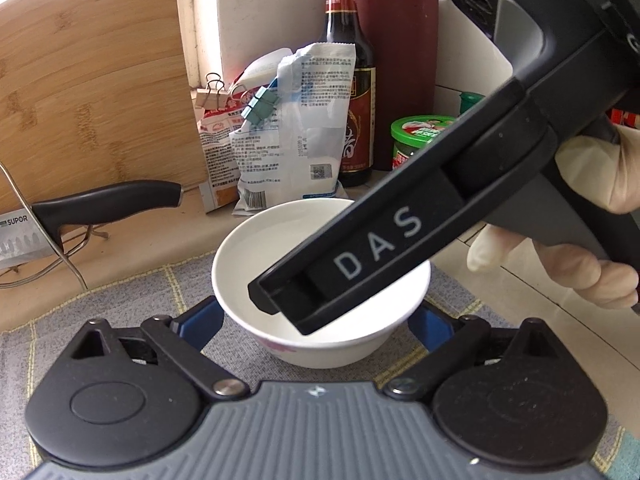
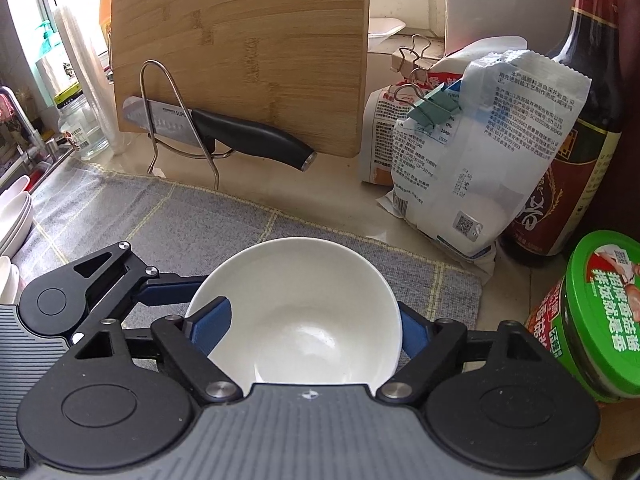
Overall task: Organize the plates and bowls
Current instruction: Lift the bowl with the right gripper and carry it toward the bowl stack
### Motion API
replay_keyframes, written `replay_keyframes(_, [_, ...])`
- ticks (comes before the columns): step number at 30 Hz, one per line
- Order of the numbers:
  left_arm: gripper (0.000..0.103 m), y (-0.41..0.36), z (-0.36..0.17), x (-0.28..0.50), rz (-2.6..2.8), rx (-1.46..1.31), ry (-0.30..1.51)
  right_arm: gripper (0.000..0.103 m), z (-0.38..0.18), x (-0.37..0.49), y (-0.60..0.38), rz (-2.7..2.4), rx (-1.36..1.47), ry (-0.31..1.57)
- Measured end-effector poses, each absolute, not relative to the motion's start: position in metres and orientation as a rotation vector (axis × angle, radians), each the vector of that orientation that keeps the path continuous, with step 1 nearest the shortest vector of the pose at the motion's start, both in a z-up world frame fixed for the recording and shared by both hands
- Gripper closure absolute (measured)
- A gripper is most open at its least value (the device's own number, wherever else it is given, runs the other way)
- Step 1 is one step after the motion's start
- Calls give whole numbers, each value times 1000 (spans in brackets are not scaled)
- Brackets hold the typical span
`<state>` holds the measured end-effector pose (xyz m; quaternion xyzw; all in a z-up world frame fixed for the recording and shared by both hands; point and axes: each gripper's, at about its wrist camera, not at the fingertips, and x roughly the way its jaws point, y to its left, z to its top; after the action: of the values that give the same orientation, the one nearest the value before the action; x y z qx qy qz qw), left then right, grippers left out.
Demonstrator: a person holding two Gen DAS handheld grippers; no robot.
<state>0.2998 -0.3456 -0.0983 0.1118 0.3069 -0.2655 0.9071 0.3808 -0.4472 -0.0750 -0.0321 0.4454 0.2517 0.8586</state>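
A white bowl [image 2: 304, 312] stands upright on a grey checked mat [image 2: 168, 216] on the counter, at the near middle of both views. The right gripper [image 2: 308, 330] straddles it: one blue pad [image 2: 212, 326] lies inside the rim against the wall, the other [image 2: 414, 334] sits against the outside at the opposite side, so its jaws stand narrowed across the bowl's width and appear to grip it. The left gripper [image 1: 316, 322] reaches the same bowl from another side, its blue fingers [image 1: 202, 320] set just outside the walls; contact cannot be confirmed there. In the left wrist view the right gripper's black body crosses over the bowl, held by a gloved hand [image 1: 580, 256]. Beyond the mat, a knife [image 2: 224, 132] rests in a wire rack before an upright bamboo board [image 2: 248, 40]. To the right stand clipped bags [image 2: 472, 152], a dark sauce bottle [image 2: 580, 140] and a green-lidded jar [image 2: 600, 312]. Stacked white dishes [image 2: 14, 216] lie at far left.
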Motion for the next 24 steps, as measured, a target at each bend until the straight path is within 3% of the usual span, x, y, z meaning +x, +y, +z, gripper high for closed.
replay_keyframes(24, [8,-340,-88,289,-552,217,662,15,-64,376,-441,568,-53,966])
